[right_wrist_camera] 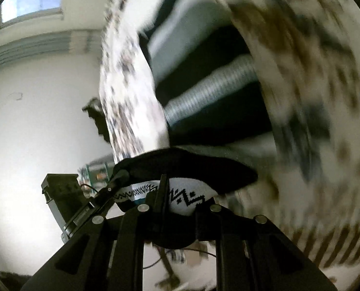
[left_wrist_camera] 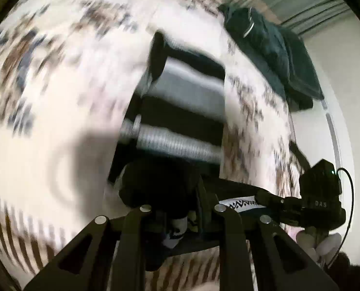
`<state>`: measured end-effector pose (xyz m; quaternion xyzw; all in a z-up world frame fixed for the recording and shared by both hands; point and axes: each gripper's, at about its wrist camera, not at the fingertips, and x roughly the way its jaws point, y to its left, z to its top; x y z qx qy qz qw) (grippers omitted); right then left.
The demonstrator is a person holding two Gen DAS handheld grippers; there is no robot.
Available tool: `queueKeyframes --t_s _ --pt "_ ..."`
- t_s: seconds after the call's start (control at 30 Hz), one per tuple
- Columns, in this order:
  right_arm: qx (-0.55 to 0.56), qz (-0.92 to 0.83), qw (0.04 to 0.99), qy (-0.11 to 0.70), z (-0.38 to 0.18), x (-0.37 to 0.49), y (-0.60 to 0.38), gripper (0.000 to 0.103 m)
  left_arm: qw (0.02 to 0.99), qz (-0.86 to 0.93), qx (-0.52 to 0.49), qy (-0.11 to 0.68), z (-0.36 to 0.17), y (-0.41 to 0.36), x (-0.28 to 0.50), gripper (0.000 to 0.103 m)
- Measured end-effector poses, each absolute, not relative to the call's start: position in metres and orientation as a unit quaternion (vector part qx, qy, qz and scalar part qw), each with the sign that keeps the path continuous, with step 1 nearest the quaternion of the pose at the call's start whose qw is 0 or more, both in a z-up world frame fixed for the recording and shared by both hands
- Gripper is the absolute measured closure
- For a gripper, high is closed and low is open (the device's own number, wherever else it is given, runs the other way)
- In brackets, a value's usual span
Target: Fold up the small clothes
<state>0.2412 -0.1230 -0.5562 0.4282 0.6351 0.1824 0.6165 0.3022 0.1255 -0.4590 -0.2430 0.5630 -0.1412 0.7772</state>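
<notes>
A small black and white patterned sock (right_wrist_camera: 184,194) is stretched in the air between my two grippers. My left gripper (left_wrist_camera: 180,218) is shut on one end of the sock (left_wrist_camera: 170,189). My right gripper (right_wrist_camera: 177,206) is shut on the other end, and it also shows in the left wrist view (left_wrist_camera: 272,200) gripping the zigzag band (left_wrist_camera: 240,205). My left gripper also shows in the right wrist view (right_wrist_camera: 118,178) at the left end of the sock. A black and grey striped garment (left_wrist_camera: 187,101) lies flat below on the patterned cloth; the right wrist view shows it too (right_wrist_camera: 204,84).
A white cloth with a brown and blue print (left_wrist_camera: 58,97) covers the surface under the garments. A dark green bundle of clothes (left_wrist_camera: 272,48) lies at its far edge. A white wall (right_wrist_camera: 34,121) stands beyond. Both views are blurred by motion.
</notes>
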Motion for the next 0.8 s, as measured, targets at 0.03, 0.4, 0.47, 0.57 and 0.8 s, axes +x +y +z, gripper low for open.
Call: queueKeyframes --t_s 0.03,0.4,0.47,0.57,0.8 --pt "0.435 0.177 0.623 0.626 -0.552 0.263 -0.123 0.086 0.780 -0.145 -0.251 0.554 -0.458 0.125 0.329 0.089" --pt "0.446 0.125 0.669 0.581 -0.556 0.476 -0.172 0.084 0.778 -0.152 -0.274 0.544 -0.490 0.121 0.538 0.085" --pt "0.474 0.112 0.653 0.580 -0.568 0.500 -0.180 0.082 0.768 -0.146 -0.290 0.552 -0.499 0.124 0.558 0.084" --pt "0.497 0.097 0.642 0.575 -0.575 0.524 -0.193 0.074 0.754 -0.139 -0.303 0.565 -0.512 0.124 0.574 0.084" --pt "0.445 0.083 0.682 0.575 -0.573 0.541 -0.191 0.031 0.752 -0.132 -0.278 0.584 -0.532 0.111 0.591 0.058"
